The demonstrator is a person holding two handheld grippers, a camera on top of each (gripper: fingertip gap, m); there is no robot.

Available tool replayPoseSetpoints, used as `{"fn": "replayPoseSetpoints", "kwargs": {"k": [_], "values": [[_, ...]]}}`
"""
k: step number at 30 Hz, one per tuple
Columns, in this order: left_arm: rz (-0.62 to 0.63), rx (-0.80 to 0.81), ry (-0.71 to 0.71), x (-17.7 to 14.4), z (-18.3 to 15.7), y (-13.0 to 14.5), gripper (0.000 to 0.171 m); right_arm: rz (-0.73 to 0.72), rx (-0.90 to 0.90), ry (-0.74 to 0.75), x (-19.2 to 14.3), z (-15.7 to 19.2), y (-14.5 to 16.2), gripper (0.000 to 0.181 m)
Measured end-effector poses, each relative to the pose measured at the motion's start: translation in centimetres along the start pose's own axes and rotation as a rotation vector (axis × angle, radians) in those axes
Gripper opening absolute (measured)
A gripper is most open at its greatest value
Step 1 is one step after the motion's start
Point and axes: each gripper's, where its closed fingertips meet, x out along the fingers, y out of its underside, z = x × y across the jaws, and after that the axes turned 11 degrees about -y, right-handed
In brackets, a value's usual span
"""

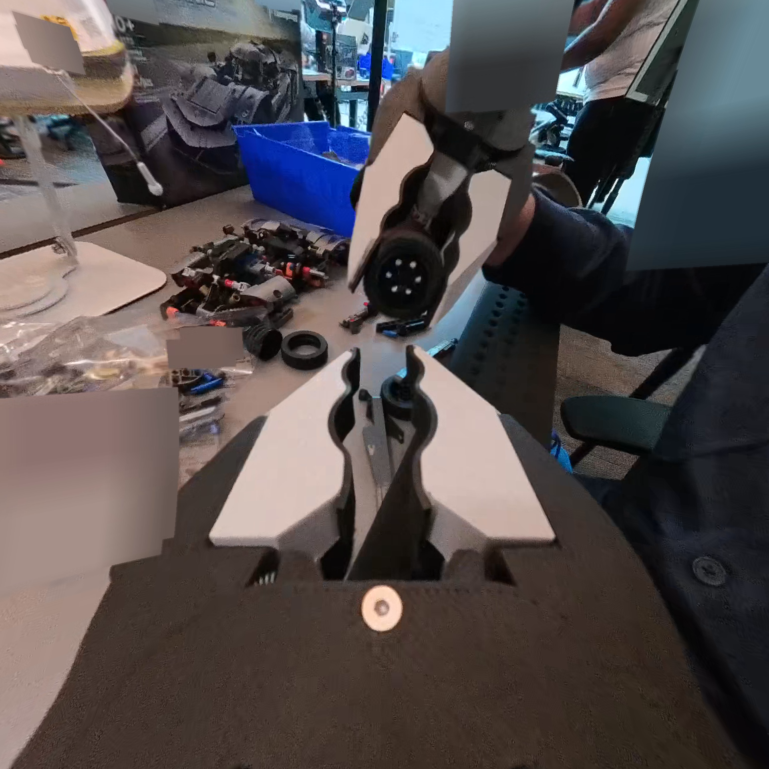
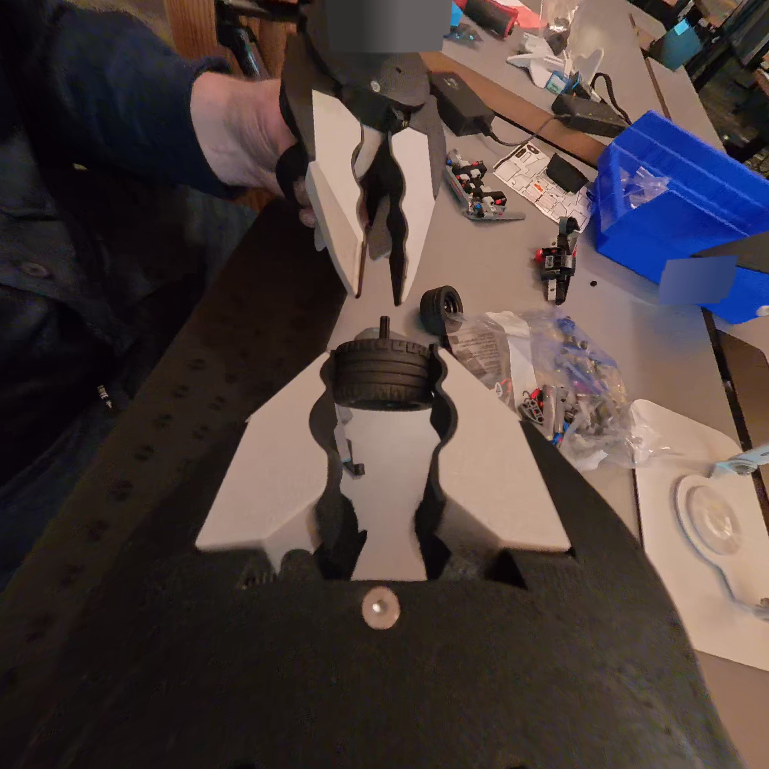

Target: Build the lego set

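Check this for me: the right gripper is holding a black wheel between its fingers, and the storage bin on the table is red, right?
Not quite: the storage bin is blue, not red, as both wrist views show. The rest holds: the right gripper is holding the black wheel between its fingers.

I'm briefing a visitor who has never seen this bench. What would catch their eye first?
Probably the black rubber lego wheel clamped at the tips of the right gripper, raised above the grey table. Next, the bright blue plastic bin at the table's far side, with the half-built dark lego car chassis before it.
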Motion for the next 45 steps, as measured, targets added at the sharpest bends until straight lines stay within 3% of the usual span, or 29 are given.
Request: {"fn": "replayPoseSetpoints", "kwargs": {"k": [4, 7, 14, 22, 31, 32, 33, 34, 35, 36, 38, 41, 44, 45], "values": [[-0.024, 0.004, -0.001, 1.9, -0.9, -0.5, 0.023, 0.009, -0.012, -0.010, 0.9, 0.5, -0.1, 0.042], [-0.050, -0.001, 0.023, 2.4, -1.6, -0.9, 0.003, 0.017, -0.011, -0.004, 1.2, 0.4, 0.0, 0.042], [-0.067, 0.018, 0.005, 3.0, -1.8, -1.2, 0.004, 0.000, 0.000, -0.002, 1.1, 0.4, -0.1, 0.042], [-0.102, 0.121, -0.039, 2.1, -2.6, -2.4, 0.001, -0.117, 0.012, -0.058, 0.4, 1.3, -1.9, 0.040], [-0.099, 0.016, 0.015, 1.8, -3.8, -2.4, 0.001, -0.136, 0.029, -0.141, -0.1, 2.5, -1.4, 0.038], [-0.091, 0.003, 0.008, 1.6, -3.6, -2.5, 0.001, -0.066, 0.044, -0.089, -0.6, 1.5, 0.2, 0.038], [-0.200, -0.057, 0.031, -0.6, -3.1, -4.4, 0.001, 0.014, 0.086, -0.002, -2.0, -0.1, 2.9, 0.037], [-0.290, -0.134, 0.016, -3.6, -1.0, -6.0, 0.001, -0.061, 0.143, 0.010, -3.9, -0.7, 3.4, 0.038], [-0.292, -0.077, -0.108, -5.3, 1.2, -6.3, 0.000, -0.180, 0.158, -0.024, -5.4, -0.3, 1.8, 0.037], [-0.198, -0.032, -0.186, -4.8, 2.6, -4.9, 0.001, -0.170, 0.123, -0.017, -5.8, -0.1, 1.3, 0.037], [-0.055, -0.090, -0.063, -2.5, 1.6, -1.9, 0.001, -0.111, 0.115, -0.021, -4.8, -0.1, 2.2, 0.038], [-0.019, -0.032, -0.075, -0.8, 1.6, -0.9, 0.000, -0.071, 0.081, -0.004, -3.9, 0.1, 2.9, 0.040], [0.196, 0.065, -0.094, 2.6, 2.1, 3.4, 0.002, -0.114, 0.087, -0.003, -4.1, -0.1, 2.5, 0.040], [0.215, 0.059, -0.084, 3.2, 1.9, 3.8, 0.002, -0.098, 0.085, 0.006, -4.0, -0.2, 2.9, 0.040]]}}
